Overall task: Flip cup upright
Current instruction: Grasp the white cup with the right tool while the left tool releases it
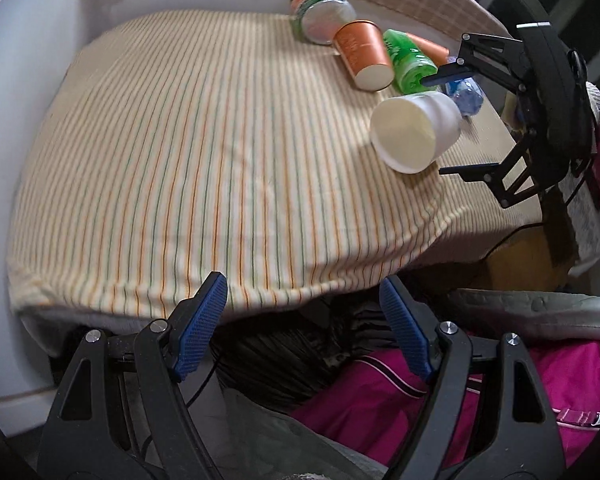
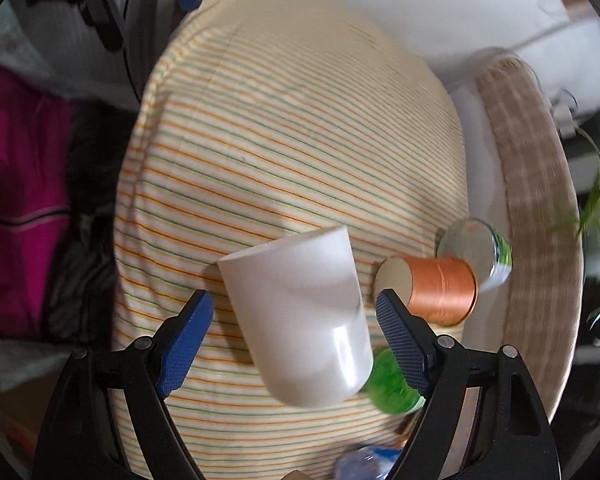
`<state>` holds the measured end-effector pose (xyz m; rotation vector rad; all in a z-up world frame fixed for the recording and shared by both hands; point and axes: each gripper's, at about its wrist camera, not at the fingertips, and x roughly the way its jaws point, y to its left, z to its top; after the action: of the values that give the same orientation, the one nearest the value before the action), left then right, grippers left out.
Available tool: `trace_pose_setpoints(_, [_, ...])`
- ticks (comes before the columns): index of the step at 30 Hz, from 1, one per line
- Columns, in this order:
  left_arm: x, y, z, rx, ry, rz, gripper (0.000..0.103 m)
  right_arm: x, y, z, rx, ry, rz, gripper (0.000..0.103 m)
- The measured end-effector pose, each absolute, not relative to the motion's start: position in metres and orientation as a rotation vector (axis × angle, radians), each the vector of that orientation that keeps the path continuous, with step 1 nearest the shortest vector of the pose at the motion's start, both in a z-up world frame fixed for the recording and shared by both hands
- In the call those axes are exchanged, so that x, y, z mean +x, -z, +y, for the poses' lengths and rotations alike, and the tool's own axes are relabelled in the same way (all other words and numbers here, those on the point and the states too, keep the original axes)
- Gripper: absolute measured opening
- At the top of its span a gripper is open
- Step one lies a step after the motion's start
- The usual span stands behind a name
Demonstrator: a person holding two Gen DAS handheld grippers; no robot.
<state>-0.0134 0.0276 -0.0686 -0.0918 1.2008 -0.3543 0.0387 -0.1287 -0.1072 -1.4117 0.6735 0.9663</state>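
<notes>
A white cup (image 1: 416, 130) lies on its side on the striped cloth (image 1: 204, 168), its mouth facing the left wrist camera. In the right wrist view the cup (image 2: 300, 320) lies between the open fingers of my right gripper (image 2: 296, 316), base toward the camera; neither finger touches it. The right gripper (image 1: 450, 122) also shows in the left wrist view, open around the cup's base end. My left gripper (image 1: 302, 322) is open and empty, off the near edge of the cloth.
An orange cup (image 1: 362, 54) (image 2: 432, 290), a green bottle (image 1: 408, 62) (image 2: 392, 384) and a clear jar (image 1: 320, 12) (image 2: 476, 250) lie beyond the white cup. A crumpled blue wrapper (image 1: 466, 94) lies by the right gripper. Pink clothing (image 1: 440, 392) is below the cloth's edge.
</notes>
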Motion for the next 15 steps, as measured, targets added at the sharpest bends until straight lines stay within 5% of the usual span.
trace_pose_setpoints(15, [-0.009,0.062,0.031,-0.099,0.336,1.115,0.081,0.050,0.120,-0.121,-1.390,-0.921,0.701,0.075])
